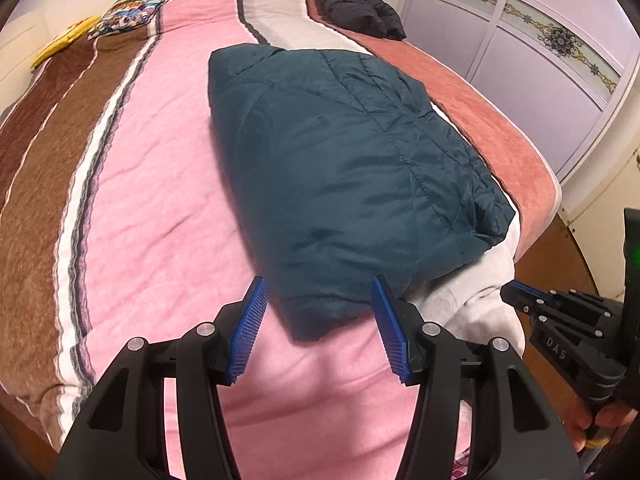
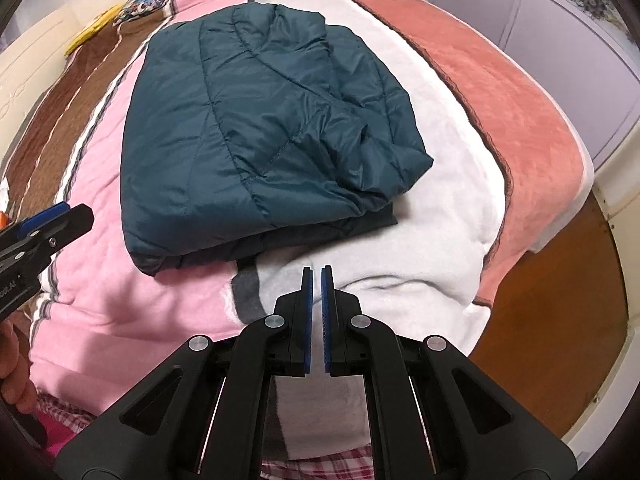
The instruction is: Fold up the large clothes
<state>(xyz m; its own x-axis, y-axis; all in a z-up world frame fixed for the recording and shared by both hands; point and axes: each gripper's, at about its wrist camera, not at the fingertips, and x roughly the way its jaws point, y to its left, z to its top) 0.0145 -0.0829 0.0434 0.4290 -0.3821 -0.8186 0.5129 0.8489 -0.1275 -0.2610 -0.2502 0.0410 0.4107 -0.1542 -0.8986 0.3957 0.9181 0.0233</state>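
Two grippers are held off the cloth: left gripper [image 1: 318, 300] spread wide, nothing between its pads, poised just over the near hem of the teal quilted jacket [image 1: 344, 168]; right gripper [image 2: 317, 280] pinched nearly closed on nothing, parked near the jacket's near edge. Jacket is laid as a compact folded bundle on the striped blanket [image 1: 160, 200], probably so it stays flat. A dark folded jacket [image 1: 356, 4] is stacked at the far end, apparently finished

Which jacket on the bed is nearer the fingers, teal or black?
The teal quilted jacket, folded in the middle of the blanket right ahead of both grippers. The black jacket lies bundled at the bed's far end, well beyond it.
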